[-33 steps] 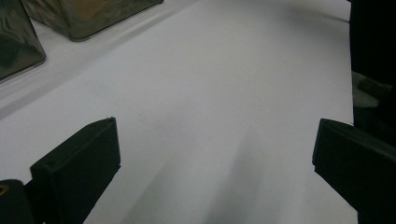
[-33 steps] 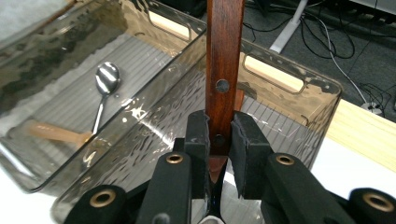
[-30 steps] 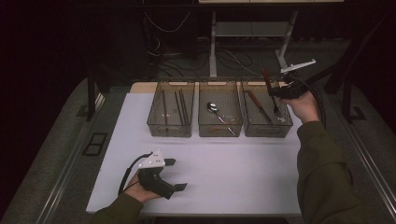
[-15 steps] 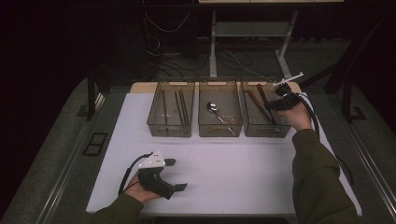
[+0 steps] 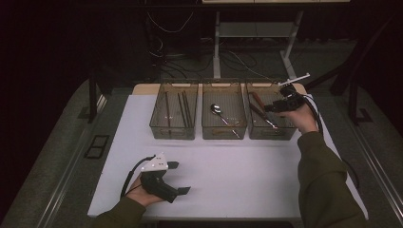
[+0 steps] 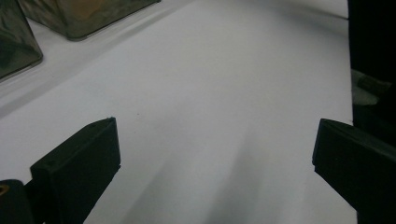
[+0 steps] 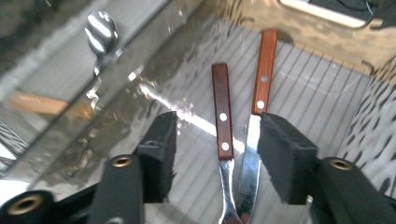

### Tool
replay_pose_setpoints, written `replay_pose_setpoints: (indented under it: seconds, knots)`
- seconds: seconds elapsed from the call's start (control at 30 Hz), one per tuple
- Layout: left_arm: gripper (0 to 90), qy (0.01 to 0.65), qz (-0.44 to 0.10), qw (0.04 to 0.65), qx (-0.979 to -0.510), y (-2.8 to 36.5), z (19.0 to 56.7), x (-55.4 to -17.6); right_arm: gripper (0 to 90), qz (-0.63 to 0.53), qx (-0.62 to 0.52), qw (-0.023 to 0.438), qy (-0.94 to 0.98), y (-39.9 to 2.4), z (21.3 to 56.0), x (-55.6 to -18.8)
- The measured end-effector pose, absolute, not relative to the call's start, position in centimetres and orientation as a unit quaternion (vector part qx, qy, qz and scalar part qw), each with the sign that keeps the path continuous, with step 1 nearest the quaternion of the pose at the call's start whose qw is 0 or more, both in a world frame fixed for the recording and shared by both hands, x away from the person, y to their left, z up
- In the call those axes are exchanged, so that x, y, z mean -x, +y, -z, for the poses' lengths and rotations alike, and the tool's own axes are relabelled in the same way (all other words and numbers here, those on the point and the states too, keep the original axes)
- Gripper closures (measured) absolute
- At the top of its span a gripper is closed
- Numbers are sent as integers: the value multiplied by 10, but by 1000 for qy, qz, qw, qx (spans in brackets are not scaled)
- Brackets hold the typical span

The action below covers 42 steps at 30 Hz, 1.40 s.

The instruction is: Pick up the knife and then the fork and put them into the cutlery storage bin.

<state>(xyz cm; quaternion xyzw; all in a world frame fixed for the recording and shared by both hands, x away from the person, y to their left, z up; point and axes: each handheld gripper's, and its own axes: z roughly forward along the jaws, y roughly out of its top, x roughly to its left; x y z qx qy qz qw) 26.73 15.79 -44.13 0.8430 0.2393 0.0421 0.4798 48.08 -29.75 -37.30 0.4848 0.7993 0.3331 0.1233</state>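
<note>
On the near left of the white table [image 5: 266, 180], the left gripper [image 5: 182, 178] is lying low in the person's hand, its jaws standing wide apart with nothing but bare tabletop between them; it seems to be waiting, well clear of the work.

Moving rightward along the far edge, three clear bins are sitting side by side. The left bin [image 5: 157, 126] is holding a few dark, thin sticks, too small to name. The middle bin [image 5: 207, 130] is holding a metal spoon [image 5: 217, 111].

Over the right bin [image 5: 287, 134], the right gripper [image 7: 217, 156] is pointing down into the box. Its jaws have just been opening and are now standing about halfway apart, their pads pressing on nothing. Two wooden-handled knives [image 7: 223, 121] are lying on the ribbed floor of that bin, blades crossing near the jaws, one handle framed between the pads and the other at the edge of the right pad. Judging from this, a knife is being let go into its sorting box.

The bin's walls are hemming the gripper in, so lifting straight up would probably be the clearest way out.
</note>
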Motion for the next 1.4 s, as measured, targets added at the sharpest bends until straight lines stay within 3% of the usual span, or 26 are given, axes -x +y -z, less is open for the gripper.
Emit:
replay_pose_setpoints:
  seconds: [0.17,0.3,0.47,1.0,1.4]
  knots:
    - [1,239,-46,477,-845,158,441,-268,341,-348,-489,143,787,-299,365,-475]
    - [1,237,-48,480,-843,161,441,-270,190,-381,-503,154,761,-301,362,-471]
    - [1,238,-48,482,-842,164,441,-273,145,-399,-486,162,760,-299,357,-460]
    - [0,254,-50,490,-833,166,446,-284,138,-429,-430,171,776,-285,353,-408]
    - [1,253,-50,488,-834,166,444,-283,139,-452,-397,169,781,-279,378,-366]
